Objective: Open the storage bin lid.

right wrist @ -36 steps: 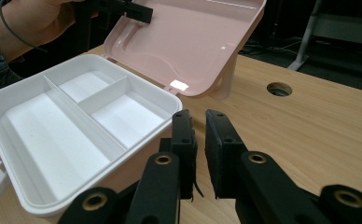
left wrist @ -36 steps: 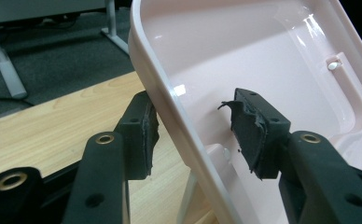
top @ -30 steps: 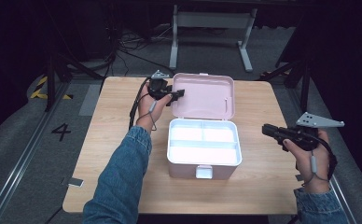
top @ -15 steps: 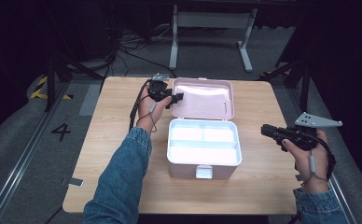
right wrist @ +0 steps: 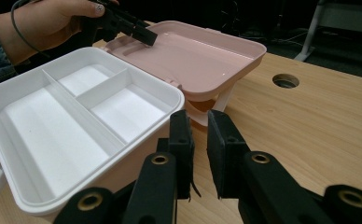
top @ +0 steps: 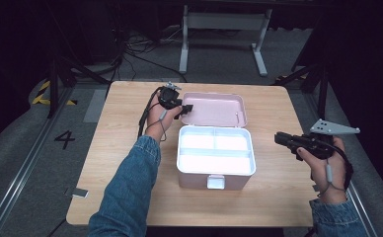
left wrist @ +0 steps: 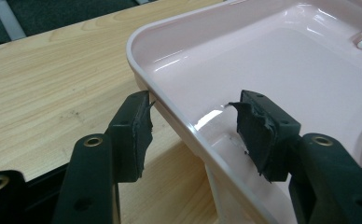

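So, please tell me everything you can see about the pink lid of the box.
The pink glossy plastic lid lies fully open behind the box, its hollow inner side facing up, empty, with rounded corners and a raised rim. It stays joined to the pink plastic box with the white divided tray. The left tool straddles its rim, jaws apart, having just been opening.

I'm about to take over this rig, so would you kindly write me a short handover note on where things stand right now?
Left gripper: jaws have just been opening; they straddle the rim of the pink lid, pads apart from it.
Right gripper: off to the box's right above the table, jaws nearly together, nothing between them.
Pink box: mid-table, lid folded back flat, white divided tray holds nothing.
Done: box opened.
Left: probably withdrawing the left gripper; the tray is not yet touched.
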`<state>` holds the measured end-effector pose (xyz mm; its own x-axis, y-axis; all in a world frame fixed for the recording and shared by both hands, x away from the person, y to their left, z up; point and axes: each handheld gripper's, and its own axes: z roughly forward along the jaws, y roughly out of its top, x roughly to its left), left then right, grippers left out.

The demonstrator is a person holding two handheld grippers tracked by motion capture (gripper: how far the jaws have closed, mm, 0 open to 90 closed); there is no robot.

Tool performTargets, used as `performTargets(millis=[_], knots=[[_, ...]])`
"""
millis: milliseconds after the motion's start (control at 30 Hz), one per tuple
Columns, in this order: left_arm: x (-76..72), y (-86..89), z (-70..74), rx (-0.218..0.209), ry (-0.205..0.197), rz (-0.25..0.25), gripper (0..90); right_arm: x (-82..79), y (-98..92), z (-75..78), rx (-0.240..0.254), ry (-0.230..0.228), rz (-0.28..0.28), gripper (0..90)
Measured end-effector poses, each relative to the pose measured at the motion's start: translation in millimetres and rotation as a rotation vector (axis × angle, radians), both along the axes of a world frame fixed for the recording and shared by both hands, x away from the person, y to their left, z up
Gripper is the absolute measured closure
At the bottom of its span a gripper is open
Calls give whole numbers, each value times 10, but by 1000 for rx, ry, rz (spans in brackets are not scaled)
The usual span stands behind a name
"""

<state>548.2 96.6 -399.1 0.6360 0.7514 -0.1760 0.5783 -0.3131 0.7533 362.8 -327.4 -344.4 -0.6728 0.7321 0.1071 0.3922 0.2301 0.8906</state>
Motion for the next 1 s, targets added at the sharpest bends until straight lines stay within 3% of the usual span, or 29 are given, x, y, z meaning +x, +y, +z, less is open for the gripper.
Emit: performTargets(millis=[100, 200, 367, 633, 700, 867, 900, 1000], knots=[[-7, 4, 7, -2, -6, -3, 442, 5, 0, -4, -1, 2, -1, 804], [-36, 20, 37, -36, -2, 13, 407, 14, -2, -7, 9, 13, -3, 784], [-128, 62, 144, -81, -42, 9, 394, 35, 2, -18, 13, 17, -1, 757], [-504, 141, 489, -100, -153, -63, 386, 62, 2, -33, 20, 26, -5, 740], [-560, 157, 535, -99, -158, -74, 382, 67, 4, -35, 21, 25, -4, 738], [-849, 242, 737, -98, -206, -121, 375, 89, 34, -39, 17, 33, 4, 720], [-966, 285, 804, -97, -215, -134, 370, 106, 43, -23, 17, 28, 8, 718], [-1078, 345, 870, -93, -220, -153, 368, 125, 39, -2, 21, 22, 10, 715]])
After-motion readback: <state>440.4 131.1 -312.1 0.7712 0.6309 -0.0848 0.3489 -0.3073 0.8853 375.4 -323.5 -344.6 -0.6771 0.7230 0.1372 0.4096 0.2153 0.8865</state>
